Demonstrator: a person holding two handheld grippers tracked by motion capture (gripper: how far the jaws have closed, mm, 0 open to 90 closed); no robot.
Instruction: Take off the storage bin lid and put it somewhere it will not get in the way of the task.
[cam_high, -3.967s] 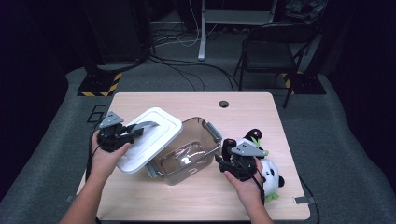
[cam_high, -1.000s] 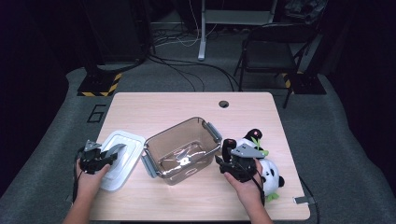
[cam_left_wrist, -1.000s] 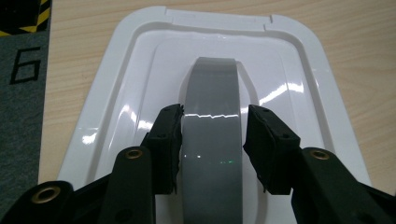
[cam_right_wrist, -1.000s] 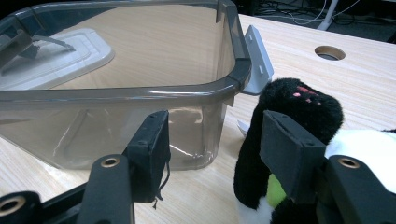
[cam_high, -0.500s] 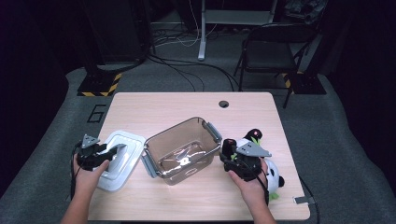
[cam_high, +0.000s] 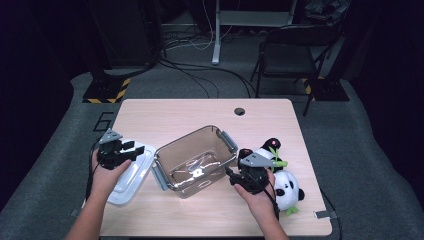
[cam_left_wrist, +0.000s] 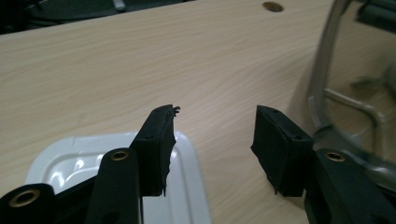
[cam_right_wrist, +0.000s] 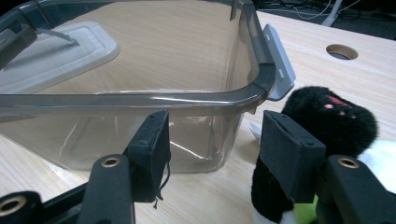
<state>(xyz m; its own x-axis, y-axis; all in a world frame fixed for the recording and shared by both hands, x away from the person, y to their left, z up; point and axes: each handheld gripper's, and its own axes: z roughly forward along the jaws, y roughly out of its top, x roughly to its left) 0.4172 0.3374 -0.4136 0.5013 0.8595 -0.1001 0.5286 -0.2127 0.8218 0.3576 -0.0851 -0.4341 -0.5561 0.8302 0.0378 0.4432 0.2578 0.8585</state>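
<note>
The white lid (cam_high: 131, 172) lies flat on the desk (cam_high: 200, 112), just left of the clear container (cam_high: 195, 157) and off it. The left hand-held gripper (cam_high: 131, 150) hangs over the lid's far edge; its jaws have just been opening and stand apart with nothing between them. The right hand-held gripper (cam_high: 239, 169) sits at the container's right end, jaws spread and empty, the plush panda (cam_high: 285, 187) touching its right side. I'd judge the panda goes in next: it lies right beside the right hand, its long axis running toward the person, and the box opening is just to that gripper's left.
</note>
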